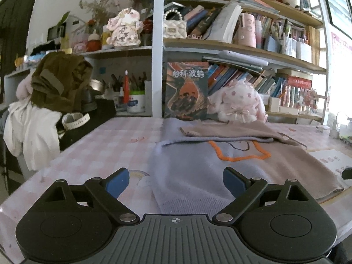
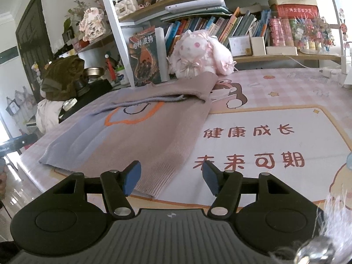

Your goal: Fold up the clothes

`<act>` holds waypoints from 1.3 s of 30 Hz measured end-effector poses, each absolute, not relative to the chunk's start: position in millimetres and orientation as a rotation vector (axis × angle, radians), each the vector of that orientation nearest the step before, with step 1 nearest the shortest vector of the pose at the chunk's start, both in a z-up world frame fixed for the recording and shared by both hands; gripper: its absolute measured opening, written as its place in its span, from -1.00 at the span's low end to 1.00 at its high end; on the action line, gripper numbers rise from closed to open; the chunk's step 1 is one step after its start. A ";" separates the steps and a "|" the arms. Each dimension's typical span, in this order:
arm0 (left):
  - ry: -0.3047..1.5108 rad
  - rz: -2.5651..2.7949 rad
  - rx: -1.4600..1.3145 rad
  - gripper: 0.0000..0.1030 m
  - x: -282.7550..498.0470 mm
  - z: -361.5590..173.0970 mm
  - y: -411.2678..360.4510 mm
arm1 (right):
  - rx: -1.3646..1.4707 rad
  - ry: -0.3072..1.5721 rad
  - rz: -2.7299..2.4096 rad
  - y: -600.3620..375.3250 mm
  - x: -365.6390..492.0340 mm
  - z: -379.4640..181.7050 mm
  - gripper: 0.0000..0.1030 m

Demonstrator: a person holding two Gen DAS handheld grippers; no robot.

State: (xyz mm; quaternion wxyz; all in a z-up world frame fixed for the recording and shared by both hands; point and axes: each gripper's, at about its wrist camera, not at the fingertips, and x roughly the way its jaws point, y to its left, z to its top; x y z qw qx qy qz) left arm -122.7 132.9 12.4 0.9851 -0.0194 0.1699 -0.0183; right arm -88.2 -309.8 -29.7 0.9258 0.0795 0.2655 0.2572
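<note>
Knitted in lavender and dusty pink with an orange outline on its front, the soft flat sweater [image 1: 198,162] lay spread on the pink checked tablecloth [image 1: 105,145], its upper part already turned over on itself near the plush pink rabbit [image 1: 237,101] and the upright dark book [image 1: 186,90]; its long axis ran away from both cameras toward the bookshelf [image 1: 242,44]. The left gripper [image 1: 176,182] stood with jaws spread wide and nothing pinched, the lavender ribbed hem lying directly under and between them, so that corner looked closest to a grasp. The right gripper [image 2: 171,177] also stood spread, empty, hovering over the near pink corner of the hem [image 2: 154,176]; its left pad [image 2: 132,177] sat above the knit while the other hung over the printed white mat [image 2: 264,145]. Judged from this, each hand faced its own hem corner, and the coming fold would carry the hem forward along the garment's length, toward the rabbit; the left hand seemed slightly better centred on the cloth.
</note>
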 end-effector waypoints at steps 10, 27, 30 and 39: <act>0.400 -0.066 -0.159 0.73 -117.1 2.8 149.8 | 0.151 0.569 0.531 -310.5 -87.0 -32.3 0.16; 0.515 -0.046 -0.275 0.10 -95.2 -17.0 164.8 | 0.292 0.615 0.556 -317.3 -71.0 -35.9 0.04; 0.526 -0.062 -0.266 -0.28 -90.1 -19.8 161.9 | 0.285 0.620 0.556 -313.7 -68.3 -35.3 -0.02; 0.463 -0.142 -0.226 -0.88 -91.7 -8.9 150.5 | 0.234 0.629 0.590 -290.2 -56.9 -33.7 -0.64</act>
